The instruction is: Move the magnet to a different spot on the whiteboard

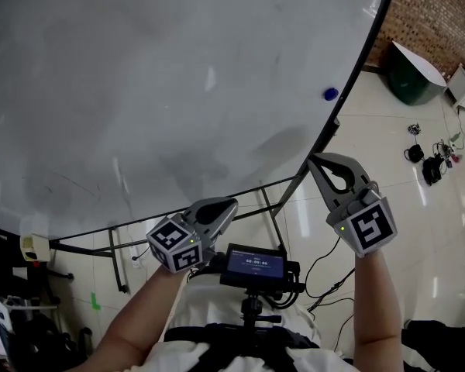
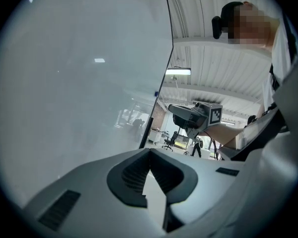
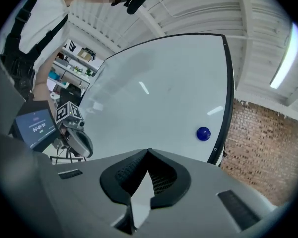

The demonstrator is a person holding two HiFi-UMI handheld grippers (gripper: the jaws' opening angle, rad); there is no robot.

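Sticking on one whiteboard [image 1: 139, 91], one magnet [image 1: 330, 94]; left tool [image 1: 234, 203], right tool [image 1: 312, 159] both closed, empty

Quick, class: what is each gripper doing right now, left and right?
Left gripper: jaws closed, holding nothing.
Right gripper: jaws closed, holding nothing; blue magnet sits on the whiteboard.

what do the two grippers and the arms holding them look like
Both the left gripper and right gripper are light grey plastic with pointed fingers lined by dark ribbed pads. Each carries a cube of black-and-white square markers with a small green light. The forearms are bare; the shirt is white.
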